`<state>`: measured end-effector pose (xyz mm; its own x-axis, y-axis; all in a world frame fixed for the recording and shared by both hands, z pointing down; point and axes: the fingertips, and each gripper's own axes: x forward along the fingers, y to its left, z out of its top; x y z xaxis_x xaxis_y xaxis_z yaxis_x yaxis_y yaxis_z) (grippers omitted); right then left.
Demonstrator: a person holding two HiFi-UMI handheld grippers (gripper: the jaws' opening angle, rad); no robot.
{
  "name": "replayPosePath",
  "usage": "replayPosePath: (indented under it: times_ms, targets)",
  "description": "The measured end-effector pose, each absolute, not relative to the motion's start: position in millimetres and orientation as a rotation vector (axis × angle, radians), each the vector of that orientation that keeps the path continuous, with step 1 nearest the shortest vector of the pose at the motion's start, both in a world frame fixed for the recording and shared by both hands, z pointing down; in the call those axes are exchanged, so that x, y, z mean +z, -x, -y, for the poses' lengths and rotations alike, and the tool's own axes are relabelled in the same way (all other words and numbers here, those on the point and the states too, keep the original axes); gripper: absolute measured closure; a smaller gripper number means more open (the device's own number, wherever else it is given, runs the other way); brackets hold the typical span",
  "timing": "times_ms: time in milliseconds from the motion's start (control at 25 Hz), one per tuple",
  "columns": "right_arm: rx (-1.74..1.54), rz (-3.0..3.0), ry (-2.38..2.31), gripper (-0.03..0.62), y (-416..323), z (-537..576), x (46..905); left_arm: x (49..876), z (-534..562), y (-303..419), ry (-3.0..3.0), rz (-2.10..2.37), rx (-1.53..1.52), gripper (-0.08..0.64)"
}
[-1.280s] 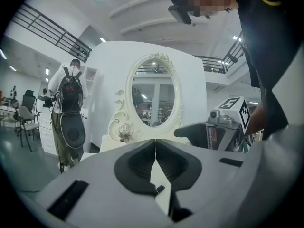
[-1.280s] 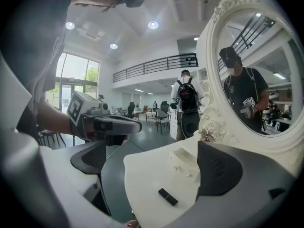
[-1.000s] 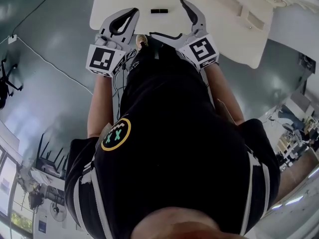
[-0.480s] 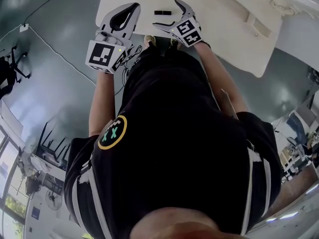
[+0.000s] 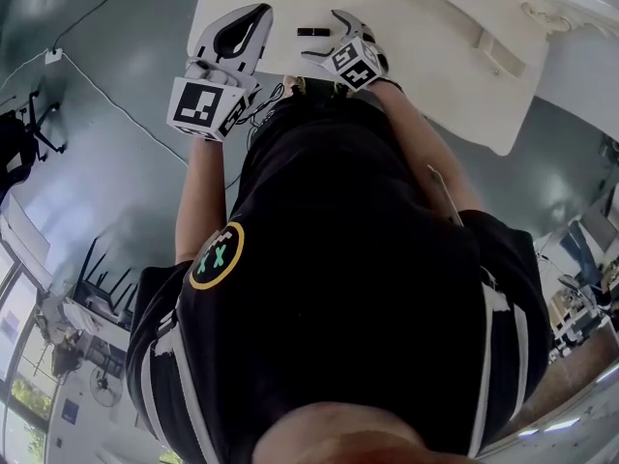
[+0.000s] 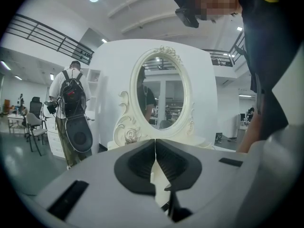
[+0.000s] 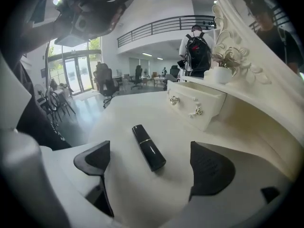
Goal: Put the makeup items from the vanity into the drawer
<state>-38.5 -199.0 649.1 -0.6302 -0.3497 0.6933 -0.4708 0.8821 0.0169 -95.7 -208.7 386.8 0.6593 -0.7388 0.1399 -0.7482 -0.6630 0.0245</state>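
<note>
White table (image 5: 426, 27) carries a black lipstick (image 7: 145, 141), untouched between the wide, just-closing jaws of the right hand-held gripper (image 7: 152, 160). Left hand-held gripper (image 6: 155, 142): jaws together, empty.

Head view steeply down over my torso onto the white vanity top (image 5: 426, 27), left gripper view level toward its cream-framed oval mirror (image 6: 161, 94), right gripper view close over that shared top
</note>
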Motion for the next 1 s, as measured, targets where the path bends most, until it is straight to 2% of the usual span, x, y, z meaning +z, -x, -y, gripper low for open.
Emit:
replayPosePath:
  times_ms: [120, 280, 360, 440, 520, 560, 1000]
  targets:
    - [0.205, 2.317, -0.549, 0.090, 38, 195, 649, 386, 211, 94, -2.792, 1.254, 0.177, 0.537]
    - [0.171, 2.333, -0.475, 0.197, 34, 192, 648, 385, 212, 91, -2.795, 1.262, 0.179, 0.537]
    - [0.139, 2.338, -0.433, 0.274, 33, 189, 647, 385, 211, 91, -2.792, 1.263, 0.181, 0.537]
    - [0.093, 2.336, -0.382, 0.380, 33, 185, 646, 385, 211, 91, -2.789, 1.265, 0.184, 0.537]
    - [0.057, 2.328, -0.334, 0.455, 36, 181, 646, 386, 210, 91, -2.785, 1.267, 0.185, 0.537]
    - [0.049, 2.325, -0.325, 0.472, 36, 181, 647, 387, 210, 90, -2.783, 1.268, 0.187, 0.537]
    - [0.036, 2.418, -0.391, 0.476, 45, 188, 606, 384, 215, 88, -2.791, 1.285, 0.178, 0.537]
